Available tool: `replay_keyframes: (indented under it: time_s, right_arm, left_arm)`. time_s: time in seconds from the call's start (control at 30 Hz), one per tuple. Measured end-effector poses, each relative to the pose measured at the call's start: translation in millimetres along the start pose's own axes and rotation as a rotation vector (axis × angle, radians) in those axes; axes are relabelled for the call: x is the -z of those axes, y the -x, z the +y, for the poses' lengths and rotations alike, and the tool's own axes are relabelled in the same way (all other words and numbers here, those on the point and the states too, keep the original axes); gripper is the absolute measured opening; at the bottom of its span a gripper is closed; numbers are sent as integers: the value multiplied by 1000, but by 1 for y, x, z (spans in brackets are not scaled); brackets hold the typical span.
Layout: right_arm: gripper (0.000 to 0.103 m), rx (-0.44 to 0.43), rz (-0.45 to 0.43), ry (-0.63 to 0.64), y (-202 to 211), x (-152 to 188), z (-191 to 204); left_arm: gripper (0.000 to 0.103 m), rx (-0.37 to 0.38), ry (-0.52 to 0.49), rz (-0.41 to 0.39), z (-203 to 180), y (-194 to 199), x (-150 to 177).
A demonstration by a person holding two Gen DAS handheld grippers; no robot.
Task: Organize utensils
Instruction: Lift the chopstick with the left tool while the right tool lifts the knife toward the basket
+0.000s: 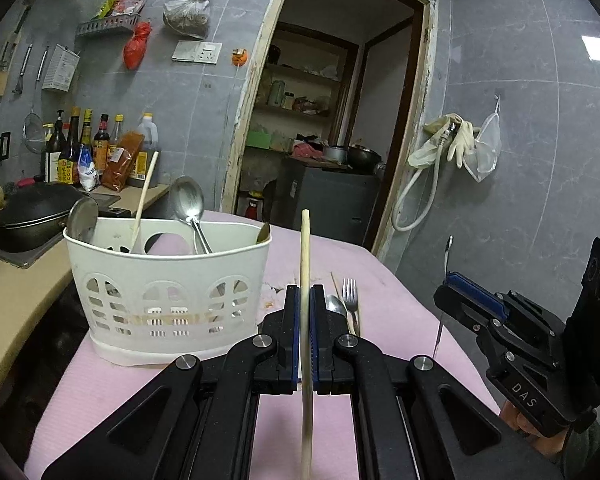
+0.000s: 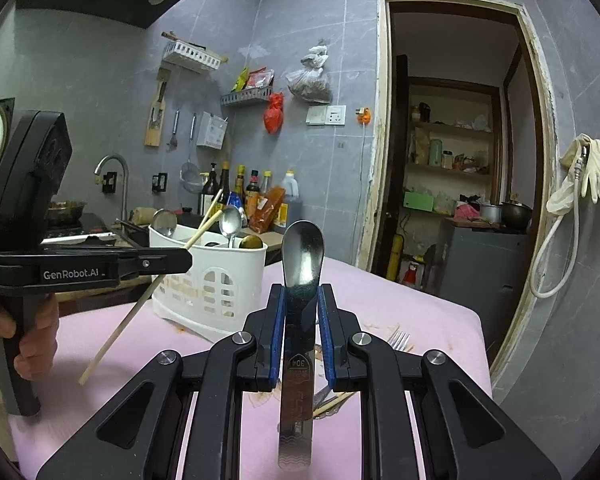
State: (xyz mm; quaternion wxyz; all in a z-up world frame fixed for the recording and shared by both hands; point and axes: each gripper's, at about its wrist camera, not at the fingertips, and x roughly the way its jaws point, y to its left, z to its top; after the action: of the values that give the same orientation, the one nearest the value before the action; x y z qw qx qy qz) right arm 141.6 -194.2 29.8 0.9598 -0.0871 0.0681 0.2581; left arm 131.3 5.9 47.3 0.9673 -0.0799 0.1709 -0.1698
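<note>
Clamped in my left hand-held gripper (image 1: 305, 332) is a wooden chopstick (image 1: 305, 264), its long axis running straight out along the fingers; the white utensil basket (image 1: 168, 292) stands ahead and to its left, near the worktop's (image 1: 388, 304) far left corner, so I judge this hand the nearer; my right hand-held gripper (image 2: 303, 336) grasps a steel spoon (image 2: 302, 256), bowl forward, with the basket further off to its left; a fork (image 1: 350, 294) lies on the worktop; I read "304" on the spoon's handle, "GenRobot.AI" and "DAS" on the rigs.
</note>
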Motion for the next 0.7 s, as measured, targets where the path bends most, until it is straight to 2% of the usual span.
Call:
replay_keyframes:
  time_s: [0.13,0.3,0.57,0.7]
  right_arm:
    - [14,0,-22,-12,3,-4,-2]
    - [14,-9,-53,-24,-3,-18,-5]
    - [14,-77,-148,-64,-28,-60,-4]
    - [14,-129,-196,-79,-52,-89,4]
  left_arm:
    - [2,-9,17,-45,8,4,-6]
    - [2,-17,66,-105,30,8,-33]
    - [2,-91,100,-230,73,17,-87]
    - [2,-153,86,-318,96,20,-115]
